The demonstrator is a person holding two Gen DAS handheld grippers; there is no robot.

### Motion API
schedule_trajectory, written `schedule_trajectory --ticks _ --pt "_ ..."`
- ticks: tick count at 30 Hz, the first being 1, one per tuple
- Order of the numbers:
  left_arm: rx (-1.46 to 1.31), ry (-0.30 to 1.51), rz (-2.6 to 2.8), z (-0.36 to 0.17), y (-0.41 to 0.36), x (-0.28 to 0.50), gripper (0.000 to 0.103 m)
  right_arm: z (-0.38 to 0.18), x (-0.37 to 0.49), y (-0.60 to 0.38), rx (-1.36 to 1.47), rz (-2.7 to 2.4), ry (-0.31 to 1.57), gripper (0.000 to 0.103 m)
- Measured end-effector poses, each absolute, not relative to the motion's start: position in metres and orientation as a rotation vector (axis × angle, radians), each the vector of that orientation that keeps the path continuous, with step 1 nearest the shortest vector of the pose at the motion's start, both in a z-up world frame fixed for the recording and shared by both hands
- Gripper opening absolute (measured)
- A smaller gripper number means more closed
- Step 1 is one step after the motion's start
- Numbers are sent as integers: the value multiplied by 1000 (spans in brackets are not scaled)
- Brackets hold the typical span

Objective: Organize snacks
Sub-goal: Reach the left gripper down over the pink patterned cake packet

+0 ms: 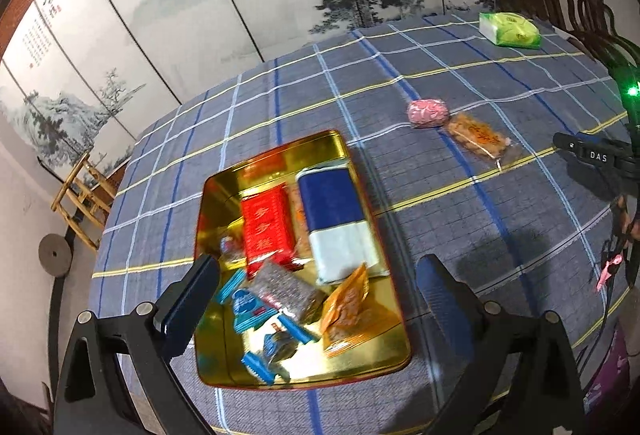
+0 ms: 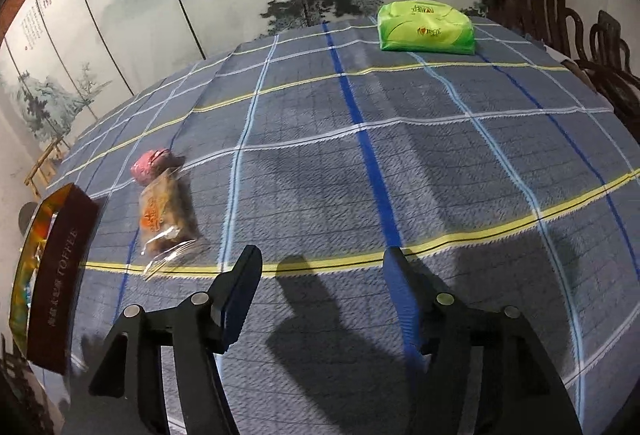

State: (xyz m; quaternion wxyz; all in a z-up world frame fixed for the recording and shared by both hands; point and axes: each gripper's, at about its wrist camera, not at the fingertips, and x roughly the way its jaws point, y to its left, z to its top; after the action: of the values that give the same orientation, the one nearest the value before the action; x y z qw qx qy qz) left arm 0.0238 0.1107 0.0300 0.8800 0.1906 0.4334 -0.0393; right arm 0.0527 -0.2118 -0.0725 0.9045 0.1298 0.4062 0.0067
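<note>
1. The left gripper (image 1: 318, 277) hangs over the near end of the shallow gold-lined rectangular metal tin (image 1: 224, 371), its two black-and-blue fingers spread wide and holding nothing; they touch neither the tin nor its contents.
2. Inside that tin lie a red printed packet (image 1: 267, 225), a large blue-and-white packet (image 1: 336, 219), a silver foil packet (image 1: 286, 289), an orange pouch (image 1: 348, 309) and several small blue-wrapped candies (image 1: 246, 307).
3. The right gripper (image 2: 324, 289) hovers over bare blue-grey checked tablecloth (image 2: 460, 163) to the right of the tin, jaws parted about halfway and empty, clear of every snack.
4. Two snacks lie loose on the cloth between the tin and the right gripper: a clear-wrapped brown pastry with orange print (image 2: 166, 215), and touching its far end a round pink-wrapped sweet (image 2: 150, 163).
5. A green soft tissue pack (image 2: 426, 27) sits at the far edge of the table, well apart from the tin.
</note>
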Motion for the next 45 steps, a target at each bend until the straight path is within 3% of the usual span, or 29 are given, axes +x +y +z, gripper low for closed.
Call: schedule_trajectory --ticks 35,45 --pt "527 1043 -452 -18 44 171 97 -75 67 -221 268 29 826 87" --pt "767 918 -731 -22 5 197 95 -76 69 -219 264 40 829 91"
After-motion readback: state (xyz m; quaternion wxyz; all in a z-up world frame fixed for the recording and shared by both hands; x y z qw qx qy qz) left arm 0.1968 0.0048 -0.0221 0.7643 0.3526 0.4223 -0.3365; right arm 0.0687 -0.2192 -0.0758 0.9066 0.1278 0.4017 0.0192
